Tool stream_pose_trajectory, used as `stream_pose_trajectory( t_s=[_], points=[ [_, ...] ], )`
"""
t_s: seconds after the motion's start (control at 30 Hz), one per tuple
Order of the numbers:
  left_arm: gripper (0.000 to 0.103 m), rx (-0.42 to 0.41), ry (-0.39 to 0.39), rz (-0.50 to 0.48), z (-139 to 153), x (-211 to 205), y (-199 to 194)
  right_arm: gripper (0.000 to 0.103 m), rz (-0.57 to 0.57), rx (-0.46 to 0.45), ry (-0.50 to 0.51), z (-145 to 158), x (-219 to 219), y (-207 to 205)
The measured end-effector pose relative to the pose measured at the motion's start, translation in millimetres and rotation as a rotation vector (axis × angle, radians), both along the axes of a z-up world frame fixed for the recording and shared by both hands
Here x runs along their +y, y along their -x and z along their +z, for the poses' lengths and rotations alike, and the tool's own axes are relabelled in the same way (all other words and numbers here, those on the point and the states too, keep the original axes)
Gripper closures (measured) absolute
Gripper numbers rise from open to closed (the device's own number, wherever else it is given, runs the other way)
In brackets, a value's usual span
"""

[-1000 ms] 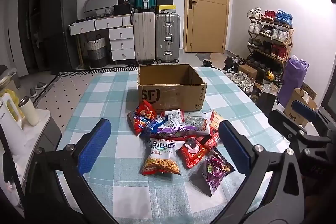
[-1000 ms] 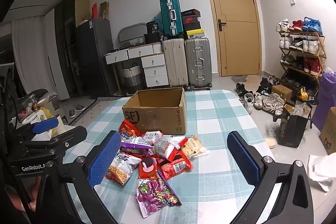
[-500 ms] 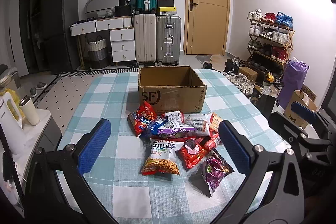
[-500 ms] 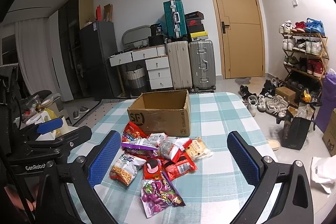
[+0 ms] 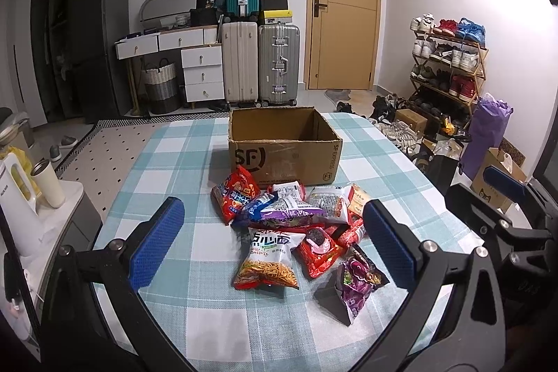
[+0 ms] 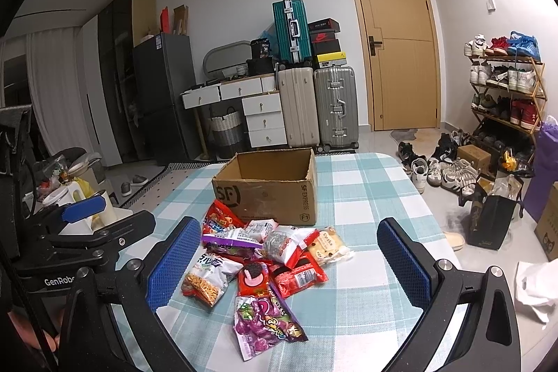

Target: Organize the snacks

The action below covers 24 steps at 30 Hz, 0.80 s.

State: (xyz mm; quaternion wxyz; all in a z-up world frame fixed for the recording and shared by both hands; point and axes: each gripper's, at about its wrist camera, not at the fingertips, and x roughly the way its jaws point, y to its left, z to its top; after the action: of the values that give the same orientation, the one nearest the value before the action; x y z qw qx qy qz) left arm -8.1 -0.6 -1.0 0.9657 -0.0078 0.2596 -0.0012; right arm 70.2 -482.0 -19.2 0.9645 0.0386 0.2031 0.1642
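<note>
Your left tool and right tool both gape wide, empty. Take the near purple packet first; carry it to the far cardboard box.

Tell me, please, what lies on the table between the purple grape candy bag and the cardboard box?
The rest of the snack pile fills the stretch from the purple bag to the box, clearest in the right wrist view.

Left gripper low in the frame, jaws spread wide, nothing between them. Right gripper likewise wide apart and empty. Part of a hand at lower left of right view.
</note>
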Motion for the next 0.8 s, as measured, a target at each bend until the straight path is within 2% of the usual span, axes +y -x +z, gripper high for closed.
stream_pose_trajectory(
  t_s=[0.8],
  points=[
    [0.001, 0.016, -0.001, -0.004, -5.1, -0.7, -4.4, 0.0, 0.001, 0.003, -0.002, -2.6, -2.2, 0.5]
  ],
)
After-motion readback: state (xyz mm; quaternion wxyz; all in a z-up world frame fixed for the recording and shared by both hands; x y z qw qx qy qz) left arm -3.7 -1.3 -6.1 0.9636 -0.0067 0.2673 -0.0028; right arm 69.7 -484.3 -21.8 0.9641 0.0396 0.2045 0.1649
